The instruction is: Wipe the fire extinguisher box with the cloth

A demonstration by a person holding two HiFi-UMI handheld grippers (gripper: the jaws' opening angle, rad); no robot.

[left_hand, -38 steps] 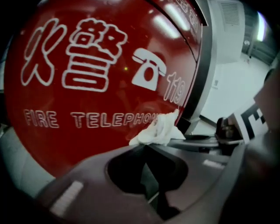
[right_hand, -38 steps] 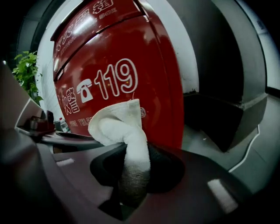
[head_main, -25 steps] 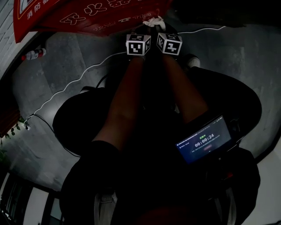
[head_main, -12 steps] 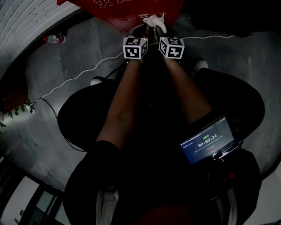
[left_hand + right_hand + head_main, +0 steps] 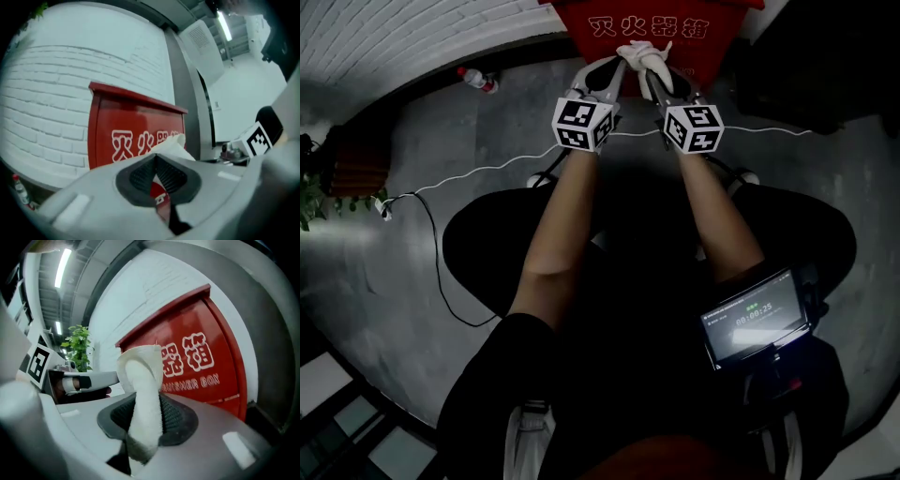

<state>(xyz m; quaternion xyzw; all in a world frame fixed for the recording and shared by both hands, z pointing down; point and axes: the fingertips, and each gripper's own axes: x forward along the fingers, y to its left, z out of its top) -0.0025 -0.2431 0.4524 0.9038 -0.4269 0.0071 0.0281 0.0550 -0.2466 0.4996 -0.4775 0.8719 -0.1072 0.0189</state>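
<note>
Head view's top edge is cropping the fire extinguisher box (image 5: 722,37); cloth (image 5: 176,145) is covering its last characters in left gripper view.

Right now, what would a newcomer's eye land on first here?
The red fire extinguisher box with white lettering stands out against the white brick wall at the top of the head view. Just in front of it, a white cloth is pinched upright between the fingers of the right gripper, with the left gripper close alongside. At lower right, a lit screen glows against the person's dark clothes.
</note>
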